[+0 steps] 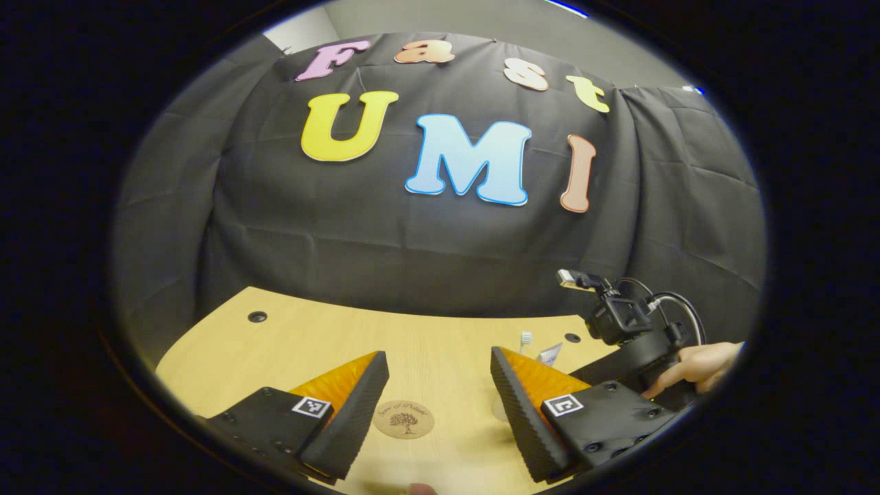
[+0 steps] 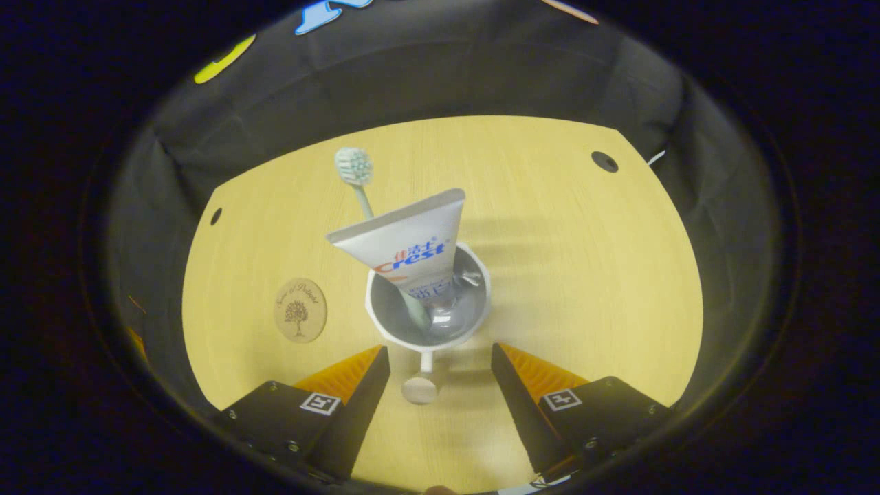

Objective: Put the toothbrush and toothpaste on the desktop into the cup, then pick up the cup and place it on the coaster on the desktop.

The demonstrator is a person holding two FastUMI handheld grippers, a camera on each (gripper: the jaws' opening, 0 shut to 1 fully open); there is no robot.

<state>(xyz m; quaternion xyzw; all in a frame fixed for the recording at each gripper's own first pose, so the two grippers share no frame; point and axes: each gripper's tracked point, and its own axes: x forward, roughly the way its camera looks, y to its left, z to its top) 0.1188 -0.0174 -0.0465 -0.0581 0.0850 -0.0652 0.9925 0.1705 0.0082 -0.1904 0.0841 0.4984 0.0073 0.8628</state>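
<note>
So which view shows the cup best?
The right gripper view: it looks down into the cup, with the toothbrush and toothpaste inside. In the left gripper view only their tips show above the right finger, the cup mostly hidden.

Dim booth, sharp focus, strong fisheye bending at edges; desktop brightly lit.

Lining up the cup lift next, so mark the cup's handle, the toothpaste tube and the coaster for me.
cup's handle point(image 2: 421, 385): right gripper view, on its round end knob.
toothpaste tube point(image 2: 405, 244): right gripper view, on the flat printed body.
coaster point(image 2: 300, 310): right gripper view, on the disc's centre.
</note>
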